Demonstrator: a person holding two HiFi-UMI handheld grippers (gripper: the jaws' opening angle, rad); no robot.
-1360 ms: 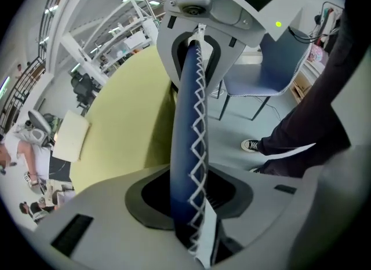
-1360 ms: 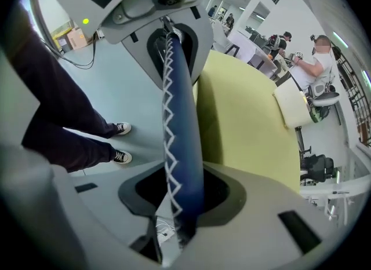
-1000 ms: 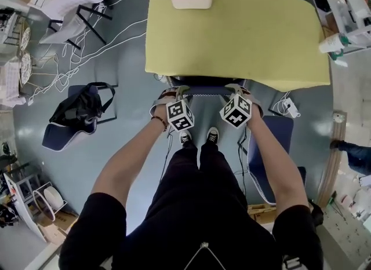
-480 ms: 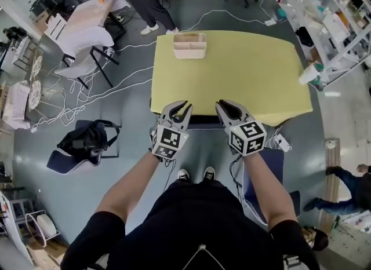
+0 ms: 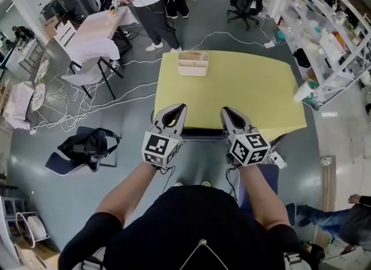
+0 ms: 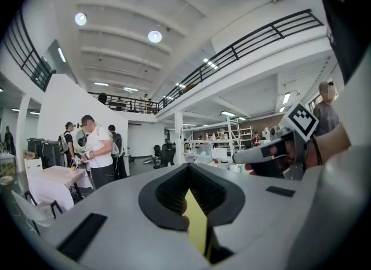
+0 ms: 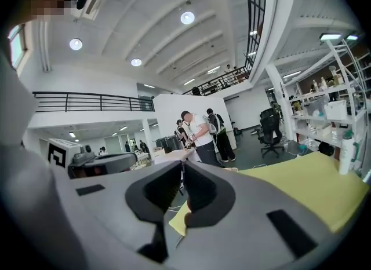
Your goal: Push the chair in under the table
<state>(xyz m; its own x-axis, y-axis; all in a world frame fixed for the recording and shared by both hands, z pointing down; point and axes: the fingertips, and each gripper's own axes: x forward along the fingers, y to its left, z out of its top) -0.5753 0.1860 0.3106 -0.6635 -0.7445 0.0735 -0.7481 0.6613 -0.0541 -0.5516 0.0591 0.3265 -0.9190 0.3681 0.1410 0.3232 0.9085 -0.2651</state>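
- While my left gripper point(image 5: 180, 108) is pinching shut, empty, my right gripper point(image 5: 225, 111) is closing on nothing.
- A beige bin point(image 5: 192, 64) is sitting on the table point(image 5: 255, 89), contents unseen.

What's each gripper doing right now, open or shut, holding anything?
Left gripper: shut, empty.
Right gripper: jaws closing, almost together, nothing between them.

the person wears a black short-sleeved top point(image 5: 191, 222) crossed by thin white cords point(image 5: 200, 250).

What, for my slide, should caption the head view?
Left gripper shut, right gripper closing, both empty, by yellow table; chair tucked under.
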